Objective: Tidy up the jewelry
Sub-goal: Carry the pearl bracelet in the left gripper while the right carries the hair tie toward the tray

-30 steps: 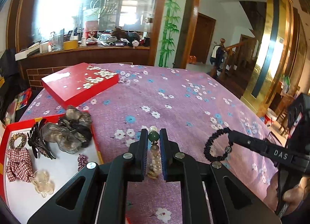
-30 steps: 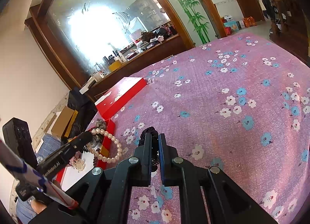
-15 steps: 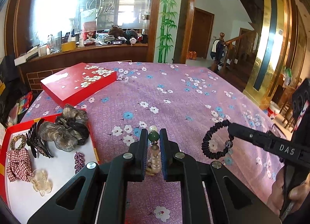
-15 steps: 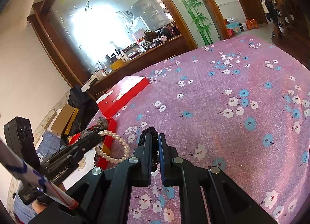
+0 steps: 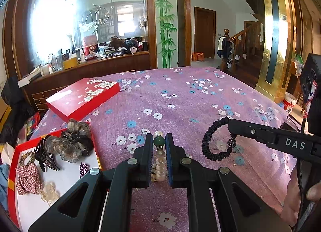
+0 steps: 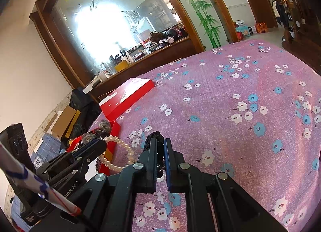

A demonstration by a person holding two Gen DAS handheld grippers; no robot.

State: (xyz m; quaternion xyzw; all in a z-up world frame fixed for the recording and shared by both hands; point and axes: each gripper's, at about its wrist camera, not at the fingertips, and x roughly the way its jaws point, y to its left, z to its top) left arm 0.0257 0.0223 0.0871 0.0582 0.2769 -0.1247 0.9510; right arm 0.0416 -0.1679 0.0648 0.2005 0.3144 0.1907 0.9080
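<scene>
My left gripper [image 5: 159, 141] is shut on a pearl bracelet [image 5: 159, 159] with a green bead, held above the purple flowered tablecloth [image 5: 180, 101]. The pearl loop also shows in the right wrist view [image 6: 120, 151], hanging from the left gripper [image 6: 98, 143]. My right gripper [image 6: 159, 143] is shut on a black scrunchie bracelet [image 6: 154, 135]; in the left wrist view it hangs [image 5: 215, 141] from the right gripper [image 5: 230, 125]. An open red tray [image 5: 60, 181] with a white floor lies at the lower left, holding hair clips and scrunchies.
A red lid with white blossoms [image 5: 84, 97] lies at the far left of the table. In the tray are a brown scrunchie [image 5: 68, 147], a black claw clip [image 5: 44, 157], a plaid scrunchie [image 5: 26, 177] and a clear flower clip [image 5: 48, 191]. A wooden counter stands behind.
Both grippers have risen and tilted slightly while keeping their holds. The right gripper with the black bracelet has drifted a little closer to the left one.
</scene>
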